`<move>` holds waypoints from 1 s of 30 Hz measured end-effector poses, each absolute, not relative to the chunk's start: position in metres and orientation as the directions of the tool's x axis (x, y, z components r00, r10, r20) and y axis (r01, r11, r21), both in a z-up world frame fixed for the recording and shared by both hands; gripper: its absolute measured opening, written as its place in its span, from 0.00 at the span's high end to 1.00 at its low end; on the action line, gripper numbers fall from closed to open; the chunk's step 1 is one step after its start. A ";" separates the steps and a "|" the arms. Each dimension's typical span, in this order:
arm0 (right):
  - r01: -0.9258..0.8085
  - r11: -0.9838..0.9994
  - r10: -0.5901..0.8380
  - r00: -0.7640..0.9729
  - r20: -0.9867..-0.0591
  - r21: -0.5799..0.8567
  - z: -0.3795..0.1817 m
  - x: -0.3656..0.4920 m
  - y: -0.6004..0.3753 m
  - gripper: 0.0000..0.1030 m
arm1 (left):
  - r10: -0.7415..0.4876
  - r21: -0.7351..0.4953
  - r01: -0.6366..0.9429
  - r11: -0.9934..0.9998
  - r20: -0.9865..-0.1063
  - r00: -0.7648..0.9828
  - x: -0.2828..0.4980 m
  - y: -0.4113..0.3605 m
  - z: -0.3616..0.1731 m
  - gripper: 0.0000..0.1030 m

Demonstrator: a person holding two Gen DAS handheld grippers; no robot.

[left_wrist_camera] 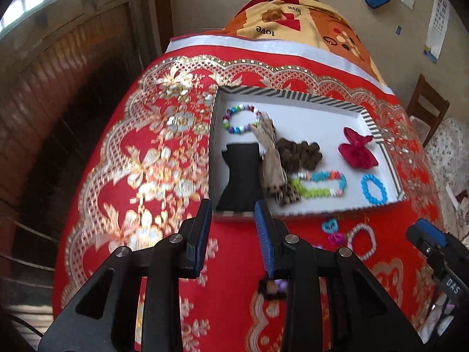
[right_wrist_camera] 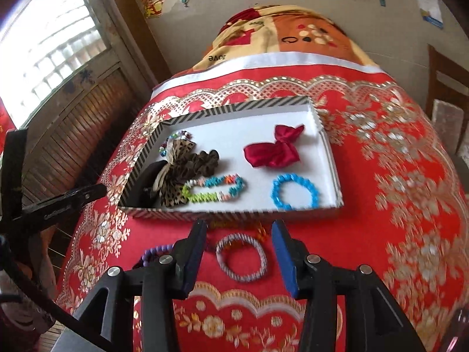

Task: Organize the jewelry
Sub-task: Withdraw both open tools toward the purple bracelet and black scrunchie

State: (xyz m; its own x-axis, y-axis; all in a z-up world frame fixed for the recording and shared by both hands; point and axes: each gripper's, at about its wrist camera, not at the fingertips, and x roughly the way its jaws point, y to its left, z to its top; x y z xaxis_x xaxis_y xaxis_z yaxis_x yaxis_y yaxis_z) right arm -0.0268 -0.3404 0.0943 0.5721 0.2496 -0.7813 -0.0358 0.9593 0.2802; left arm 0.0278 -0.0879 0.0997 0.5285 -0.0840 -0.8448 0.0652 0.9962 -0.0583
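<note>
A white tray with a striped rim (left_wrist_camera: 378, 135) (right_wrist_camera: 234, 211) sits on the red cloth. It holds a multicolour bead bracelet (left_wrist_camera: 241, 119), a black piece (left_wrist_camera: 241, 173), leopard-print ties (left_wrist_camera: 272, 161) (right_wrist_camera: 173, 173), a brown scrunchie (left_wrist_camera: 299, 154), a red bow (left_wrist_camera: 356, 151) (right_wrist_camera: 274, 148), a green and teal bracelet (left_wrist_camera: 319, 183) (right_wrist_camera: 215, 189) and a blue bracelet (left_wrist_camera: 373, 189) (right_wrist_camera: 294, 192). My left gripper (left_wrist_camera: 233, 214) is open and empty just before the tray's near left corner. My right gripper (right_wrist_camera: 239, 234) is open, with a striped white bangle (right_wrist_camera: 241, 256) on the cloth between its fingers.
Loose on the cloth before the tray lie a teal and pink piece (left_wrist_camera: 332, 231), a pink-white bracelet (left_wrist_camera: 362, 240), purple beads (right_wrist_camera: 156, 252) and an orange piece (right_wrist_camera: 261, 230). A patterned blanket (left_wrist_camera: 293, 14) lies beyond. A wooden chair (left_wrist_camera: 428, 108) stands at the right.
</note>
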 end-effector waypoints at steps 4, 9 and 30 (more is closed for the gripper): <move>0.018 0.963 0.212 0.568 -0.795 0.269 0.091 -0.049 -0.345 0.50 | -0.100 -0.068 0.080 0.994 -0.854 0.510 0.007 -0.081 0.094 0.71; 0.047 0.965 0.186 0.572 -0.799 0.258 0.090 -0.072 -0.345 0.50 | -0.125 -0.098 0.079 0.992 -0.862 0.490 -0.012 -0.076 0.087 0.71; 0.005 0.963 0.219 0.571 -0.791 0.270 0.089 -0.096 -0.325 0.54 | -0.117 -0.077 0.104 0.992 -0.873 0.474 -0.028 -0.074 0.079 0.71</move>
State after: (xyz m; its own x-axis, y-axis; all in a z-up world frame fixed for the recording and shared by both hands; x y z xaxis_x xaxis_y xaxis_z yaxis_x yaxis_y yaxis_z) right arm -0.0958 -0.3253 0.0892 0.5708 0.2190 -0.7914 0.0047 0.9629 0.2698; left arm -0.0279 -0.0738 0.0790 0.4740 -0.1171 -0.8727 0.1038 0.9916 -0.0767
